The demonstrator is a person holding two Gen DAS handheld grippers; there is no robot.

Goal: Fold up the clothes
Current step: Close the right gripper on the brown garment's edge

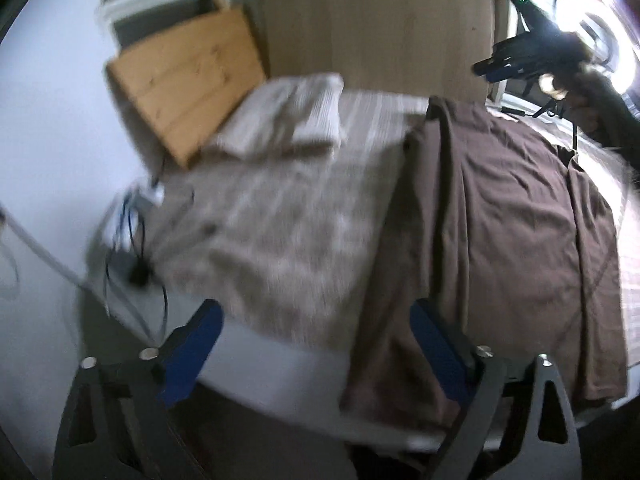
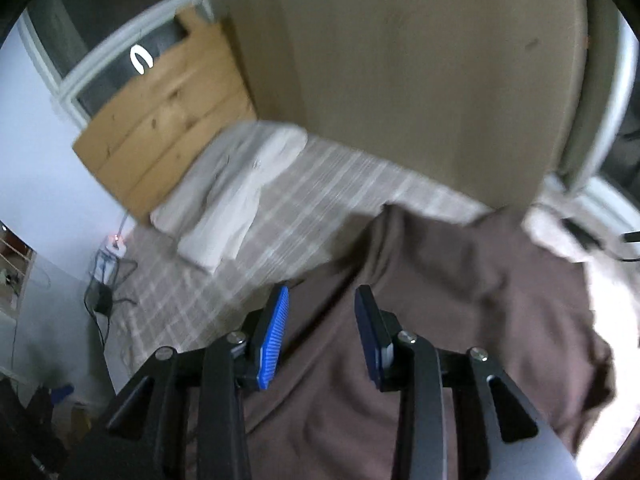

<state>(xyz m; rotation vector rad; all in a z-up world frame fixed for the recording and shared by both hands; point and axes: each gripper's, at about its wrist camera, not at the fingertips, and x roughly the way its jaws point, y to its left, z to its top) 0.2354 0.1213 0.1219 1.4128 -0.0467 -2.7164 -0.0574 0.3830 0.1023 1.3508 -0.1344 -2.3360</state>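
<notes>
- The brown garment (image 1: pixel 500 216) lies spread over the right part of the bed (image 1: pixel 280 216), its near hem hanging over the bed's front edge and its far end reaching toward the tall board (image 1: pixel 376 20) at the back.
- The left gripper (image 1: pixel 316 344) is released, its 2 blue pads wide apart; the right pad sits just in front of the garment's left border near the front edge of the bed, and nothing is pinched.
- The right gripper (image 2: pixel 322 332) hangs over the middle of the garment (image 2: pixel 440 300) with its pads part-way in — a clear gap between them, no cloth caught, so it holds nothing.
- To the left of the garment the checked bedcover is bare up to the pillow (image 1: pixel 284 116) and the wooden headboard (image 1: pixel 184 80) — open room on that side.
- In the left view the other gripper (image 1: pixel 516 60) shows top right, dark against a bright ring lamp (image 1: pixel 600 32); glare washes out the bed's right edge.
- Cables (image 1: pixel 136 248) trail off the bed's left edge.
- Both views are smeared; cloth folds and the garment's kind are hard to make out.
</notes>
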